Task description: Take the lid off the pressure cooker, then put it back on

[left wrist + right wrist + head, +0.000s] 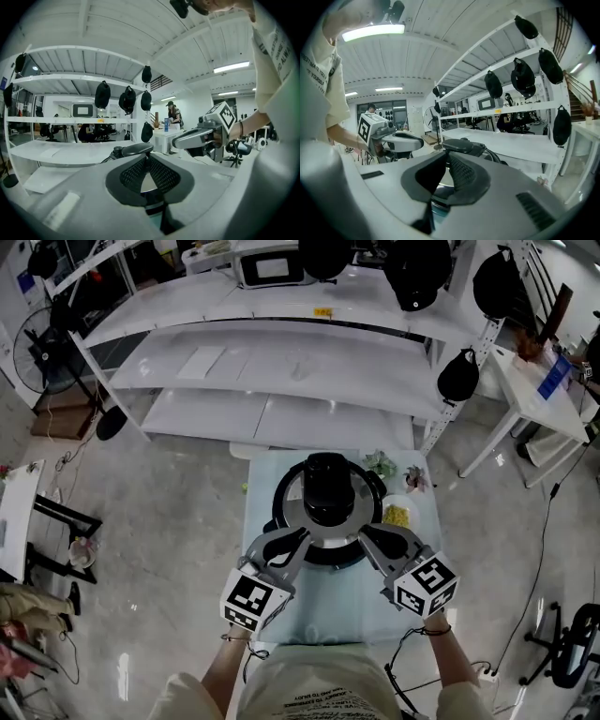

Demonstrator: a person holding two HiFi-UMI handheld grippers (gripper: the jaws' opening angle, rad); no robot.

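The pressure cooker [279,495] stands mid-way on the glass desk [319,601], with its silver lid [314,523] on. The left claw [302,538] and right claw [366,538] are each pinched shut, tip to tip, at the lid's near rim.

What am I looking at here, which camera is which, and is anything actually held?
No robot: a person holds a two-jaw gripper in each hand. The top-down picture is from a head camera; the other two ride on the grippers, looking along their jaws. On the small table stand a pressure cooker with its lid on, small plants and something yellow. The left gripper and right gripper are shut at the lid's near edge. Whether they pinch its rim, I cannot tell.
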